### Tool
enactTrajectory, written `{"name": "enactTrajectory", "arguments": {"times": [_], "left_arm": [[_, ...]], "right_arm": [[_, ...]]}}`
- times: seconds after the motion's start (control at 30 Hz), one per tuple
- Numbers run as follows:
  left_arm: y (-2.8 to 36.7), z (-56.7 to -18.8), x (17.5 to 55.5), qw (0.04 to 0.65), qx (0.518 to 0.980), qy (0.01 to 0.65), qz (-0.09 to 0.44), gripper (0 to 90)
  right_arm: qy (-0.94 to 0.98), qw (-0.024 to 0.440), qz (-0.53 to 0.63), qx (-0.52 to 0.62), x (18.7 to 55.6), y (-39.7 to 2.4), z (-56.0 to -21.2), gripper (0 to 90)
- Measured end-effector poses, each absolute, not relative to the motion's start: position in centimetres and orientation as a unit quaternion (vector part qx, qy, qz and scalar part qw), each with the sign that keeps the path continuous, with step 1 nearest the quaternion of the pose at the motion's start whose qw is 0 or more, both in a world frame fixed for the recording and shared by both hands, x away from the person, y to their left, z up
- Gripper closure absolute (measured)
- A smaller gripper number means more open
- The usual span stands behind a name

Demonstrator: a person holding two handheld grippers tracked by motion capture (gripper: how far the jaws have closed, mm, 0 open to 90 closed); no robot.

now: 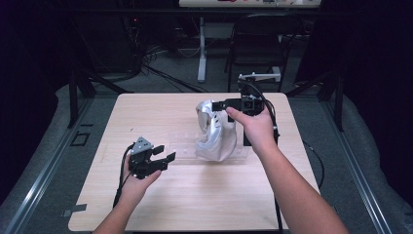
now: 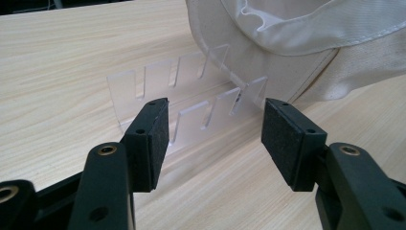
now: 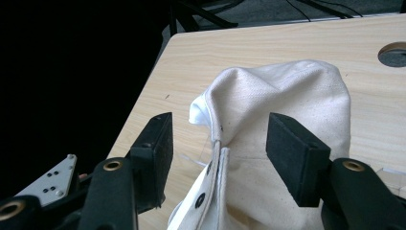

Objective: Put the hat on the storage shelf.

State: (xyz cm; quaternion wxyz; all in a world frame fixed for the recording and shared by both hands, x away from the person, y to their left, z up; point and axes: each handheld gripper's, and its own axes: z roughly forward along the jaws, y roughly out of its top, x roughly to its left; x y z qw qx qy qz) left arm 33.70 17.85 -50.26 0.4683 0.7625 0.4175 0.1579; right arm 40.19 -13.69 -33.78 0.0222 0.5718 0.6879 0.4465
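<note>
A person works two handheld grippers over a pale wooden table (image 1: 195, 204) in a dark room. The clear slotted rack (image 2: 186, 103) is nearly lost against the wood from the high view; the left gripper view brings out its two rows of upright transparent fins, with the far end of the rack covered by the white cloth cap (image 1: 214, 131). The cap stands crumpled near the middle of the table, its lower edge on the rack. Its inner band and a pale lining show in the left gripper view, while the right gripper view shows a peaked fold, a stitched seam and dark eyelets instead.

The left gripper (image 1: 163, 153) is held low near the table's left half, jaws spread wide with nothing between them, pointed at the rack's near end and short of it. The right gripper (image 3: 218, 143) sits at the cap's upper far side, jaws also wide, one on either side of the fold and seam without pressing them. From above, the right hand (image 1: 255, 129) covers much of that gripper. A round hole (image 3: 395, 52) in the tabletop is cut off at the right gripper view's edge.
</note>
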Motion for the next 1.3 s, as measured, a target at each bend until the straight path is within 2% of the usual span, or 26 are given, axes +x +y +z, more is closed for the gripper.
{"name": "enactTrajectory", "arguments": {"times": [0.43, 0.63, 0.73, 1.03, 1.3], "left_arm": [[18.0, -50.2, 33.6, 0.469, 0.762, 0.417, 0.159, 43.7], [18.1, -50.3, 33.7, 0.467, 0.762, 0.42, 0.159, 43.6], [18.0, -50.4, 33.7, 0.465, 0.762, 0.421, 0.157, 43.6], [17.9, -50.6, 33.7, 0.46, 0.766, 0.421, 0.157, 43.6], [17.6, -50.8, 33.6, 0.454, 0.771, 0.418, 0.157, 43.6]], "right_arm": [[0.688, 0.021, 0.46, 0.561, 38.7, -15.7, -33.6, 41.8], [0.686, 0.007, 0.474, 0.551, 36.8, -17.3, -33.8, 41.2], [0.692, 0.016, 0.475, 0.544, 36.2, -17.6, -33.9, 40.9], [0.695, 0.044, 0.48, 0.534, 33.4, -19.1, -36.0, 40.1], [0.682, 0.033, 0.487, 0.544, 31.4, -20.1, -38.4, 40.1]]}}
